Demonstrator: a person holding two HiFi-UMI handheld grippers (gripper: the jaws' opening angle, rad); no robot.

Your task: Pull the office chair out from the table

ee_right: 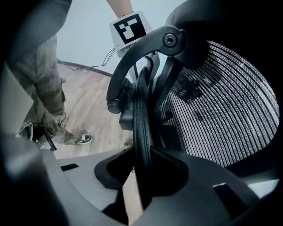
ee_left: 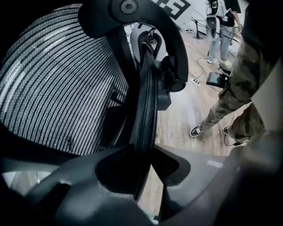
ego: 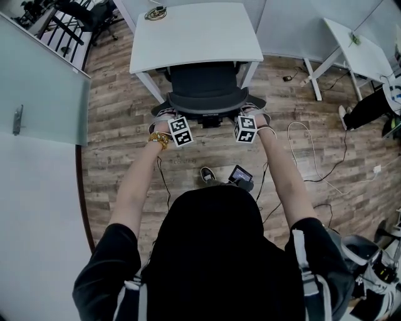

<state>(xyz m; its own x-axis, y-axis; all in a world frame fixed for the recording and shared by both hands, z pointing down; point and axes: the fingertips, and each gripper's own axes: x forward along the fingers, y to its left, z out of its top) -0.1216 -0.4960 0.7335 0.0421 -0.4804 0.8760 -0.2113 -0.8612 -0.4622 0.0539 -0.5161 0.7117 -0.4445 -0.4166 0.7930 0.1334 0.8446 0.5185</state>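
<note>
Where the head view looks down, the office chair [ego: 207,94] sits at upper centre of the frame. Its seat is tucked beneath the white table [ego: 200,34] and its dark backrest faces the person. The left gripper [ego: 164,116] is at the backrest's left edge and the right gripper [ego: 255,114] at its right edge, with both arms stretched forward.

In the left gripper view, the tongs of the left gripper [ee_left: 148,165] pinch the black backrest rim [ee_left: 148,110], which runs up mid-frame between them. The mesh [ee_left: 57,88] fills the left side. In the right gripper view, the right gripper [ee_right: 141,174] is likewise clamped on the rim [ee_right: 142,119], with mesh [ee_right: 221,101] to the right.

Surroundings:
- **At the chair:** a table leg [ego: 147,84] slants down on each side of it.
- **On the table:** a coil of cable [ego: 156,12] lies at the upper left corner.
- **On the wood floor [ego: 125,125] between chair and person:** there is a shoe [ego: 207,173], with a black device [ego: 241,175] just beside it. A thin dark cable [ego: 164,182] trails past them.
- **Right of centre:** a white cable [ego: 313,150] loops across the floor.
- **Upper right:** a second white table [ego: 354,50] stands there, with another person's dark-clad leg [ego: 369,106] at the right edge.
- **Left side:** a glass panel [ego: 44,88] occupies it, with a dark chair [ego: 84,15] beyond at upper left.
- **Left gripper view:** camouflage trousers [ee_left: 243,88] stand at right, and a bystander [ee_left: 219,22] is at upper right.
</note>
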